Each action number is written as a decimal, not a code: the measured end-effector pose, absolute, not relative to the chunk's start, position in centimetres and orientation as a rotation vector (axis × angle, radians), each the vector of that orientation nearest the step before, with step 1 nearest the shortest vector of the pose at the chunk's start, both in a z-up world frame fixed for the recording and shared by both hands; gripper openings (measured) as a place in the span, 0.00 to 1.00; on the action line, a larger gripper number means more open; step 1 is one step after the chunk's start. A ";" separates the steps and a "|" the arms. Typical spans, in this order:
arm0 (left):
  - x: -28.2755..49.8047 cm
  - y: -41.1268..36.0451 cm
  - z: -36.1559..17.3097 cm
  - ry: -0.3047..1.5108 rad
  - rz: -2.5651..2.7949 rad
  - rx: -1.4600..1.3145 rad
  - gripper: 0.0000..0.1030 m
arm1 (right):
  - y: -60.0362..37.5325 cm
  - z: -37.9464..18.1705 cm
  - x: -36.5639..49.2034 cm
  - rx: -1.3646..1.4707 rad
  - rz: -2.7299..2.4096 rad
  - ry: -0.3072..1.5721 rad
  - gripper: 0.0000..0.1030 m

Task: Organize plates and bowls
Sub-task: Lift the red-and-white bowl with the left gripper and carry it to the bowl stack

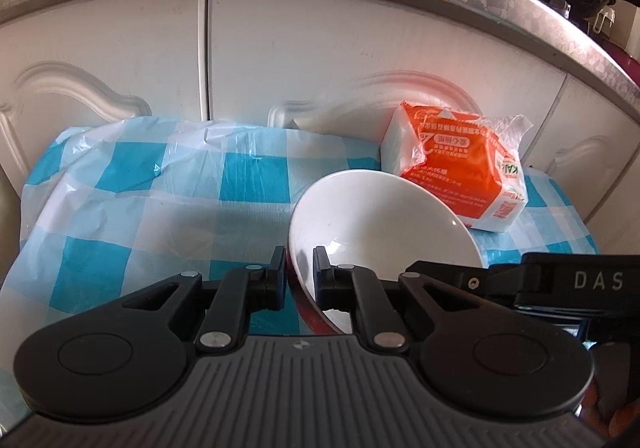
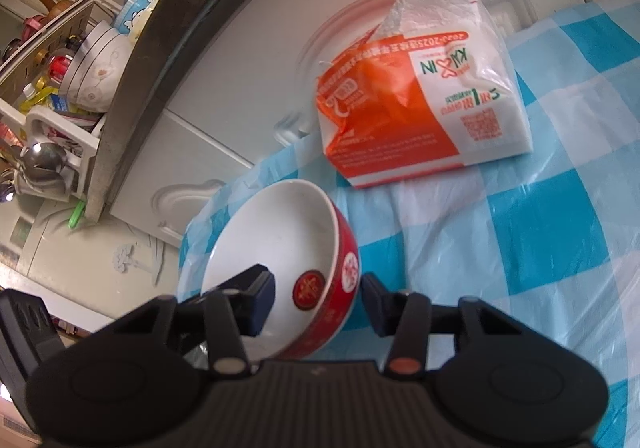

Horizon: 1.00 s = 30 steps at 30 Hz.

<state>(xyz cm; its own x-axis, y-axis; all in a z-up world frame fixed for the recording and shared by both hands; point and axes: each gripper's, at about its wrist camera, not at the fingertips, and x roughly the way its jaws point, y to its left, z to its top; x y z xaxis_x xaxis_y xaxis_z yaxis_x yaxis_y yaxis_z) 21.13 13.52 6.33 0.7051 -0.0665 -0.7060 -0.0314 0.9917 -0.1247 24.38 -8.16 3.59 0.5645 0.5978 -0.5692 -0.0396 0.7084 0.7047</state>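
Bowl, red outside and white inside [image 1: 384, 216], sits tilted on the blue-checked plastic-covered worktop [image 1: 132, 184], near the orange tissue pack [image 1: 460, 168]. Left claw [image 1: 300, 272] pinches its near rim for a lift. Right claw [image 2: 318, 302] straddles the wall, half-open, pads apparently not pressing.

Tilted red-walled, white-lined bowl [image 2: 280, 248], rim pinched, above blue-checked cloth [image 2: 540, 228].
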 end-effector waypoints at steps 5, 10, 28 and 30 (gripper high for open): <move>20.4 13.5 7.1 0.774 -0.018 -0.139 0.09 | -8.5 4.4 23.6 0.718 0.412 0.882 0.44; 19.1 13.4 8.3 0.753 -0.021 -0.143 0.09 | -8.7 5.5 22.4 0.726 0.422 0.869 0.44; 12.5 13.7 12.7 0.673 -0.024 -0.156 0.09 | -7.6 9.8 17.5 0.691 0.465 0.809 0.42; 11.6 13.8 13.1 0.665 -0.022 -0.159 0.09 | -7.4 10.2 16.8 0.690 0.471 0.805 0.42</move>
<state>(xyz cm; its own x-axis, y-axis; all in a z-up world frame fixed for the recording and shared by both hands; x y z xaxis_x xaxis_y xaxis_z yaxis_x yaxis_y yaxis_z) 11.59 13.80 13.12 0.7874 -0.0706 -0.6124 -0.0308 0.9877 -0.1536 16.77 -7.42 10.15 0.6114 0.6203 -0.4913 -0.1245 0.6885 0.7144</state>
